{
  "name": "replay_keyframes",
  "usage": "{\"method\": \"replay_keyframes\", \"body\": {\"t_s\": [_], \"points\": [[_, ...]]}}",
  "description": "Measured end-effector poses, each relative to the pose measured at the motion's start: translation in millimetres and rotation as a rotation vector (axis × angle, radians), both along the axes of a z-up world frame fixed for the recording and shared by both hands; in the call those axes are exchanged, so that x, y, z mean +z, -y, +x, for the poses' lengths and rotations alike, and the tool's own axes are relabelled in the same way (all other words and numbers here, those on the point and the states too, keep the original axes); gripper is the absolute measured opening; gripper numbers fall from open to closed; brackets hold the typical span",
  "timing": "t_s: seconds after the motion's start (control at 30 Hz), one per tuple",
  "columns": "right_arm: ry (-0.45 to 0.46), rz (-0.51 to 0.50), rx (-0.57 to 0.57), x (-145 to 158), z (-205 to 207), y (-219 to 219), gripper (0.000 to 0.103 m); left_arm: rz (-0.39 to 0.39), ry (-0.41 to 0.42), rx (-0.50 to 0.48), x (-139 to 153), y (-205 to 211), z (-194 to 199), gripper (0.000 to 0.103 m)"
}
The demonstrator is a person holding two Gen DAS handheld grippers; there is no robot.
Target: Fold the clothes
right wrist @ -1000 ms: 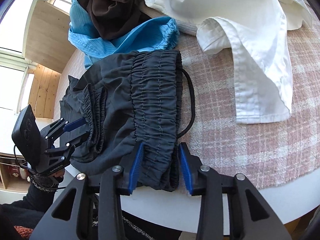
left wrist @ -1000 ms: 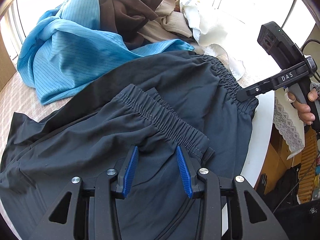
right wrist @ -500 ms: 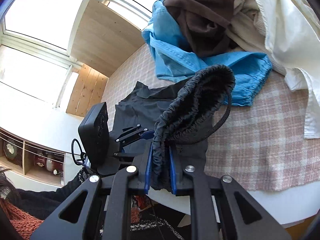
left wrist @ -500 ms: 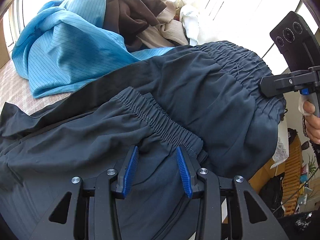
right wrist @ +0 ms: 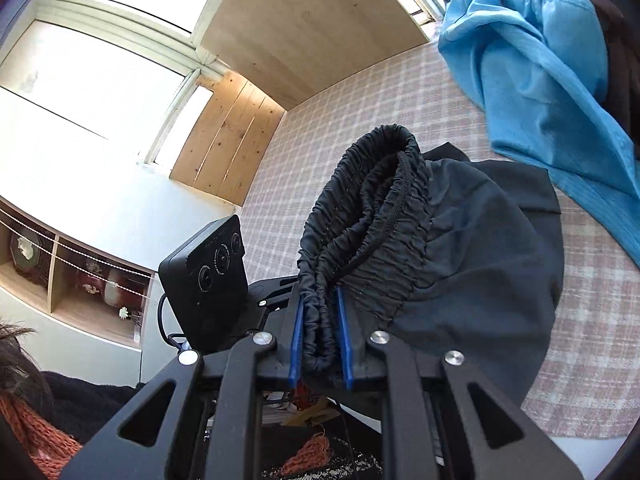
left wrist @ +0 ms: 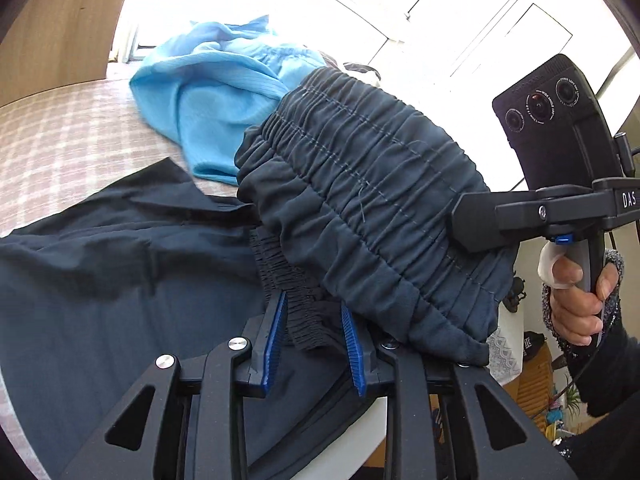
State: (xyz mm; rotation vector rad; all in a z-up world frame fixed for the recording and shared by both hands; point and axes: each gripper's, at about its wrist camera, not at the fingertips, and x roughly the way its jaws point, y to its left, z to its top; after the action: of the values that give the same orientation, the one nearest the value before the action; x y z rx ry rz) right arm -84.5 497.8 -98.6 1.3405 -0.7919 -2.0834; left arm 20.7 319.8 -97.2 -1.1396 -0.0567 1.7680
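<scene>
Pinching the gathered waistband of the dark shorts point(right wrist: 440, 248), the right gripper point(right wrist: 320, 344) had its blue fingers point(right wrist: 297, 340) pressed onto the bunched elastic, and only this view showed the black drawcord looped through the folds. The left wrist view alone showed the left gripper point(left wrist: 314, 340), whose jaws had just been closing, fingers point(left wrist: 276, 332) around another stretch of waistband; whether they squeezed it was hard to tell. It also showed a hand point(left wrist: 576, 304) on the right gripper's handle, which read "DAS"; small lettering around its lenses was too fine to read. The shorts' legs trailed on the checked surface point(right wrist: 592, 312) beside a blue garment point(left wrist: 216, 100); a brown one point(right wrist: 624, 40) was cut off by the frame.
</scene>
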Motion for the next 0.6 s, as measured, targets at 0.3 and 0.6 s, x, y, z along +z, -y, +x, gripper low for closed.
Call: {"method": "replay_keyframes", "body": {"t_s": [0.3, 0.6], "points": [[0.124, 0.049, 0.118, -68.5, -59.2, 111.8, 0.015, -0.138, 0.078, 0.139, -59.4, 99.3, -29.4, 0.026], [0.157, 0.123, 0.172, -85.8, -81.8, 165.2, 0.019, -0.221, 0.017, 0.177, -65.4, 144.1, -40.3, 0.029]]}}
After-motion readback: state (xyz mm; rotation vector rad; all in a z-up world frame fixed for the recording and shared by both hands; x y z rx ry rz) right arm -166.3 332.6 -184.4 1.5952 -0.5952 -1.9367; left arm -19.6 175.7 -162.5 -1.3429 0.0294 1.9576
